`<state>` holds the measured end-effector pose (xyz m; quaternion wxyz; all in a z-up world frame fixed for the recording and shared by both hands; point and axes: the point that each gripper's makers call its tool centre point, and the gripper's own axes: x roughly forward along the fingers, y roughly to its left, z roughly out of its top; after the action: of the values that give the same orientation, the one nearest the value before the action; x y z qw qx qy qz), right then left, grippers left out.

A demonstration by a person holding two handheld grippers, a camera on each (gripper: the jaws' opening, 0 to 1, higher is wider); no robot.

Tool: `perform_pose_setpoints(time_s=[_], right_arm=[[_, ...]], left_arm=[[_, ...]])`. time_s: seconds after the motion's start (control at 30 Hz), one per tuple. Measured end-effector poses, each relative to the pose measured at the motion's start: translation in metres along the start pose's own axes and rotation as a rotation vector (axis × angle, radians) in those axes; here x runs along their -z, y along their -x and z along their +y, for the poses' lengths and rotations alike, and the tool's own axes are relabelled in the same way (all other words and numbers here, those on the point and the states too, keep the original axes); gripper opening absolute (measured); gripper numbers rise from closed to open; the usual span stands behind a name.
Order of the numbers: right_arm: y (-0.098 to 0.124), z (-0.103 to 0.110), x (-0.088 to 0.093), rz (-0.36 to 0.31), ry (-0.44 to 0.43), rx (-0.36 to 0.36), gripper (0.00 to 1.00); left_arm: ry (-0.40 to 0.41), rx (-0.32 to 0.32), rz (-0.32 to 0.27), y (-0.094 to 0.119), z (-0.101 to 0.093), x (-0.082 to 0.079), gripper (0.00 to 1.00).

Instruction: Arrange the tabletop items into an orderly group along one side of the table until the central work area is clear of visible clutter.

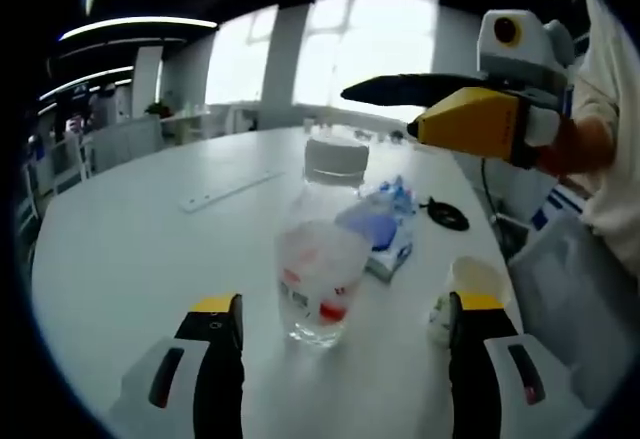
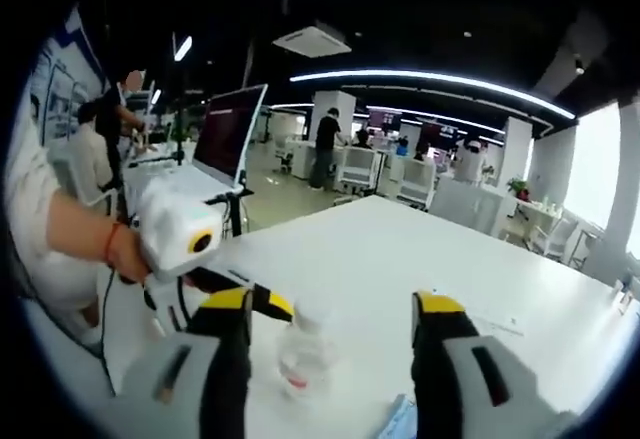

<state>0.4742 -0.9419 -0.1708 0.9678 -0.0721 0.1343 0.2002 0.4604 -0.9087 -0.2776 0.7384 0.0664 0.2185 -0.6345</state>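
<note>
In the left gripper view, the left gripper (image 1: 342,324) has its two yellow-tipped jaws spread wide and holding nothing. Between them, a little beyond the tips, one clear plastic bottle (image 1: 322,259) stands upright on the white table (image 1: 130,249); it has a white cap and a label with red marks. Just behind the bottle, to its right, lies one blue and white packet (image 1: 385,231), and further back one small black ring-shaped object (image 1: 446,215) lies flat. Near the right jaw one small white cup (image 1: 470,284) stands close to the table edge. On the far left part of the table one long white strip (image 1: 230,189) lies alone, well apart from the other things. The right gripper (image 1: 400,89) comes into this view from the upper right, held by a hand (image 1: 575,144); it hovers above the bottle with dark jaws pointing left, and I cannot tell from here if they are apart. In the right gripper view, the right gripper (image 2: 330,309) shows its two jaws parted, with nothing gripped, and the same bottle (image 2: 305,359) stands below between them. To the left, the left gripper (image 2: 190,234) is held by the other hand (image 2: 125,254). Behind the table are office desks, one monitor (image 2: 230,134) and several people.
</note>
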Motion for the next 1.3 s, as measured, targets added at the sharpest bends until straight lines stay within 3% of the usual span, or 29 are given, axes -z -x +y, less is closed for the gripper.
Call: perform_pose_setpoints(time_s=[0.3, 0.5, 0.83, 1.3], right_arm=[[0.023, -0.013, 0.009, 0.029, -0.039, -0.004, 0.88], [0.041, -0.018, 0.018, 0.054, -0.059, -0.009, 0.97], [0.067, -0.026, 0.039, 0.13, -0.112, 0.006, 0.94], [0.092, -0.01, 0.086, 0.296, -0.122, -0.034, 0.79]], left_arm=[[0.013, -0.039, 0.001, 0.015, -0.012, -0.002, 0.82], [0.016, -0.073, -0.005, 0.027, -0.023, -0.007, 0.82], [0.03, -0.132, -0.038, 0.047, -0.046, -0.016, 0.82], [0.067, -0.192, -0.046, 0.07, -0.077, -0.003, 0.81]])
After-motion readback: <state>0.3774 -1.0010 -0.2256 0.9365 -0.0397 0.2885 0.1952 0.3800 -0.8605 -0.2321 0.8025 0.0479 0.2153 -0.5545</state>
